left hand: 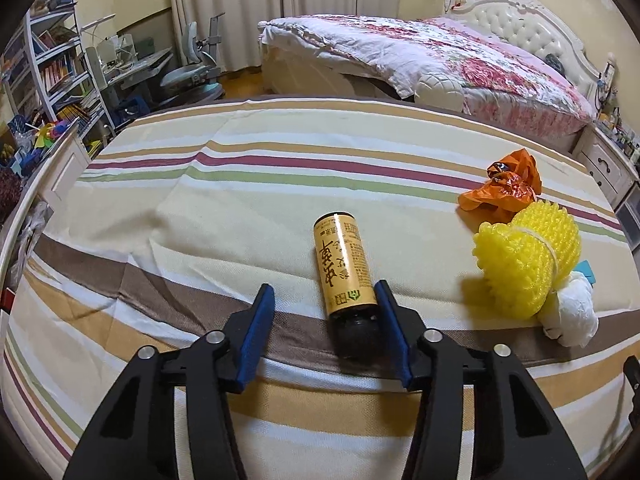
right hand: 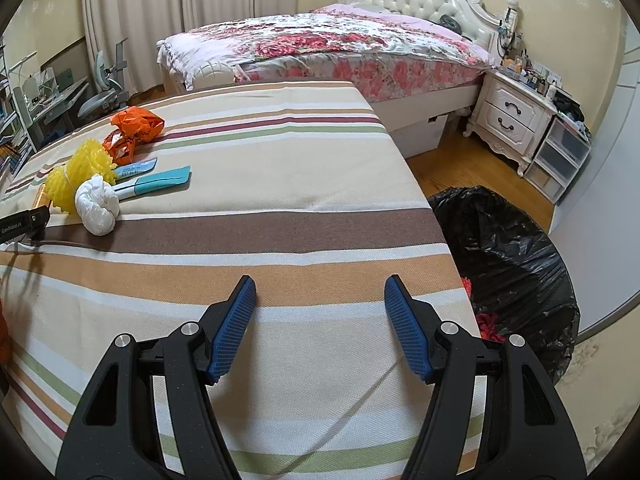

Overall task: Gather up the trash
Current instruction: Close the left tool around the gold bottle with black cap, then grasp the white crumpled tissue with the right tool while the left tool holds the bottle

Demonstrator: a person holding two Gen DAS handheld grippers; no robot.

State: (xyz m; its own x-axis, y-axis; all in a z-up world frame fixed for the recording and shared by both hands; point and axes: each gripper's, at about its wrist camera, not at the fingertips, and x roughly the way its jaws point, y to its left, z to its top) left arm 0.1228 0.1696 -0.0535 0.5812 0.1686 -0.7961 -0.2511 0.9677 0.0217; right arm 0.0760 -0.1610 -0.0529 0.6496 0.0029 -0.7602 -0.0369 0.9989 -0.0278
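A gold-labelled bottle (left hand: 345, 268) lies on the striped tablecloth (left hand: 200, 216), its dark cap end between my left gripper's (left hand: 325, 294) open blue fingers, close to the right finger. A yellow foam net (left hand: 524, 260), a white crumpled bag (left hand: 570, 314) and an orange plastic bag (left hand: 504, 188) lie to its right. In the right wrist view the net (right hand: 78, 176), white bag (right hand: 98, 204), orange bag (right hand: 134, 128) and teal wrappers (right hand: 160, 180) sit far left. My right gripper (right hand: 320, 286) is open and empty over the table's near right part. A black trash bag (right hand: 508, 264) stands open on the floor beside the table.
A bed with a floral quilt (right hand: 328, 44) stands behind the table. A white nightstand (right hand: 512, 116) and plastic drawers (right hand: 560, 156) are at the right. Bookshelves (left hand: 52, 64), a desk and a chair (left hand: 196, 68) are at the left.
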